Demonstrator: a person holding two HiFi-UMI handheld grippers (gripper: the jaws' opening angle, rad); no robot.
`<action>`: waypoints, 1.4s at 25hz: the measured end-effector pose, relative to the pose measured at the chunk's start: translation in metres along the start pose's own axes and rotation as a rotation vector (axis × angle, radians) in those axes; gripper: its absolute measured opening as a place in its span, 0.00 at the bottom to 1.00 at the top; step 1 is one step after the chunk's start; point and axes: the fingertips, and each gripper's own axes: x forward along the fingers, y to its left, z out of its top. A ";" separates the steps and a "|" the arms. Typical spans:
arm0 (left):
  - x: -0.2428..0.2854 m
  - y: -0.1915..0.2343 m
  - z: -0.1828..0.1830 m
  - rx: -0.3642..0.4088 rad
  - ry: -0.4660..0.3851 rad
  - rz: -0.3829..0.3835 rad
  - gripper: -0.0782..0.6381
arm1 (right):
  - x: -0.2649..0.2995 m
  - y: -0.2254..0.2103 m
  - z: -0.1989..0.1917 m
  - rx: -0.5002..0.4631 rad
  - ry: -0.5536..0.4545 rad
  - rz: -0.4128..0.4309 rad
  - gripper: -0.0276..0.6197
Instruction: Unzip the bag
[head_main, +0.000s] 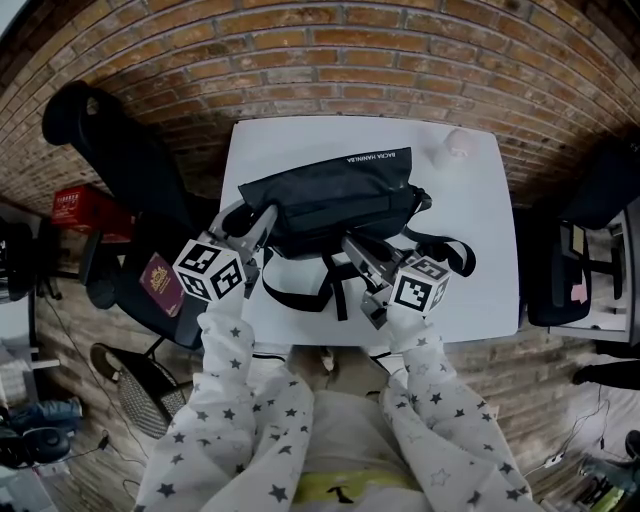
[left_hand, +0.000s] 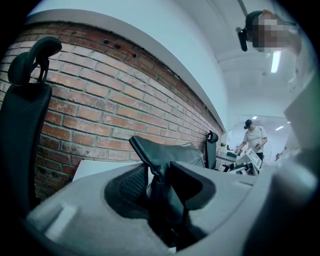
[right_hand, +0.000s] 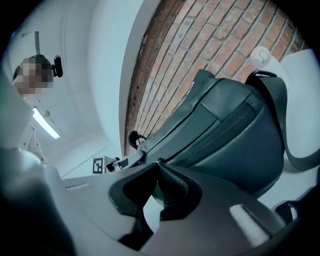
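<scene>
From my remote station I see a white table (head_main: 470, 200) against a brick wall (head_main: 340, 60), a black office chair (head_main: 120, 150) left of the table, a second chair (head_main: 590, 240) right of it, and plank floor (head_main: 560, 395) beneath.

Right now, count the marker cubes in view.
2. One marker cube on the left gripper, clamping the bag's left end; the other on the right gripper, at the zipper. None seems hidden.
</scene>
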 end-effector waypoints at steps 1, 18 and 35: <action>0.000 0.000 0.000 -0.001 -0.002 0.002 0.30 | -0.001 -0.001 0.002 0.003 -0.009 -0.004 0.07; -0.002 0.003 0.000 -0.018 -0.035 0.044 0.29 | -0.019 -0.018 0.021 0.019 -0.077 -0.049 0.07; -0.002 0.006 0.000 -0.024 -0.044 0.063 0.29 | -0.038 -0.036 0.042 0.042 -0.174 -0.098 0.07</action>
